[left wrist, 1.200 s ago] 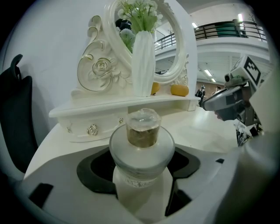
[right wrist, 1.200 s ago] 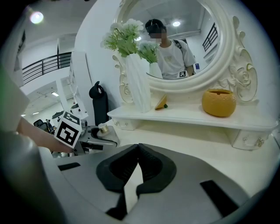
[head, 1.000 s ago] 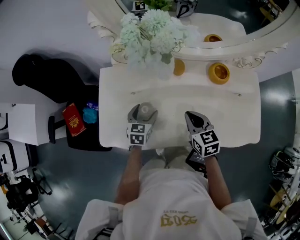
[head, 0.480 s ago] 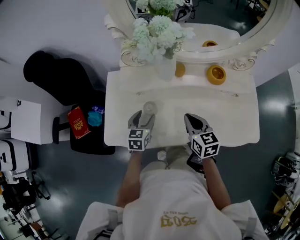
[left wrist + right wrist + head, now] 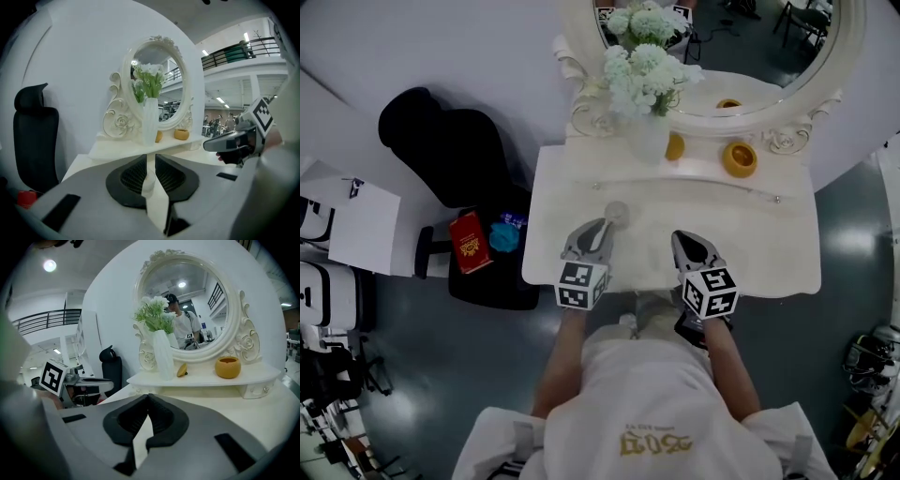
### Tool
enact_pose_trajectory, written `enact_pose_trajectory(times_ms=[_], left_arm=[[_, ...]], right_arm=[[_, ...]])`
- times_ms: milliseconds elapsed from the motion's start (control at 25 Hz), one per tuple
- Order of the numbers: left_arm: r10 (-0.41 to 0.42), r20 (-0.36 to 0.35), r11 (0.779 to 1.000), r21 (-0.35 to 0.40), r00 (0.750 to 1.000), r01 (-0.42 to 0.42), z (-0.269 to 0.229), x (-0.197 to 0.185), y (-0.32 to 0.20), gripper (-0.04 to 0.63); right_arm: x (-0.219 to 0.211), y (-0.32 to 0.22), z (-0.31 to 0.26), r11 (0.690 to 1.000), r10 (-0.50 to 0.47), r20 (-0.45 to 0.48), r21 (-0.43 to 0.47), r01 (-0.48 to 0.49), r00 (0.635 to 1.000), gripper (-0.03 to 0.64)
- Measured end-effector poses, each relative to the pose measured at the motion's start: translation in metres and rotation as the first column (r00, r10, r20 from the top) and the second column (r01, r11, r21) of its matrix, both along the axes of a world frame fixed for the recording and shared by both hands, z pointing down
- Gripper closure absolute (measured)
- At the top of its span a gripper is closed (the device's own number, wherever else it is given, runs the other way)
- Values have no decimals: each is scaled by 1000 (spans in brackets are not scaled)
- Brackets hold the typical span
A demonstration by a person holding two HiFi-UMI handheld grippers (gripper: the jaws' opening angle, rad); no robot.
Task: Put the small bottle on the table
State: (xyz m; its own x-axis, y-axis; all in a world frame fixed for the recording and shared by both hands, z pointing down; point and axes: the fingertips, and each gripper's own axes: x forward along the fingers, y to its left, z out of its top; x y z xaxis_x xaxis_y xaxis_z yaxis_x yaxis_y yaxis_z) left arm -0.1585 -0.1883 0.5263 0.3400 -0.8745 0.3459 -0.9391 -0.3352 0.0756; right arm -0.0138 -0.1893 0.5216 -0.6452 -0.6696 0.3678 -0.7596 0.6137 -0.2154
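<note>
Now left fingers (image 5: 126,180) closing, empty, behind small bottle (image 5: 617,213) on white vanity (image 5: 750,234); right fingers (image 5: 130,420) clenched together.

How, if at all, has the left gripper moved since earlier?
Yes. Left gripper backed off the small bottle toward the table's front edge, jaws closing empty.

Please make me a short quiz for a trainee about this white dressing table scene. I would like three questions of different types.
1. True or false: the small bottle stands on the table.
2. What colour is the bowl below the mirror?
3. What does the right gripper hold? A) the small bottle B) the bowl C) nothing

Key: 1 true; 2 yellow; 3 C.
</note>
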Motion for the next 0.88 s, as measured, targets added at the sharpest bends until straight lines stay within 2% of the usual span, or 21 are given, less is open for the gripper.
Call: enact_pose_trajectory(times_ms=[120,400,880], left_arm=[[-13,-35,1000,13,999,14,-12,-2,5,577],[-35,-123,999,5,992,35,-21,-6,11,578],[-23,-59,1000,-20,998,21,-11,-5,9,578]], right_arm=[[-2,5,-5,1000,6,1,13,-6,1000,603],[-1,13,-7,999,21,-7,29,-21,1000,604],[-3,9,-11,999,22,4,29,-22,1000,604]])
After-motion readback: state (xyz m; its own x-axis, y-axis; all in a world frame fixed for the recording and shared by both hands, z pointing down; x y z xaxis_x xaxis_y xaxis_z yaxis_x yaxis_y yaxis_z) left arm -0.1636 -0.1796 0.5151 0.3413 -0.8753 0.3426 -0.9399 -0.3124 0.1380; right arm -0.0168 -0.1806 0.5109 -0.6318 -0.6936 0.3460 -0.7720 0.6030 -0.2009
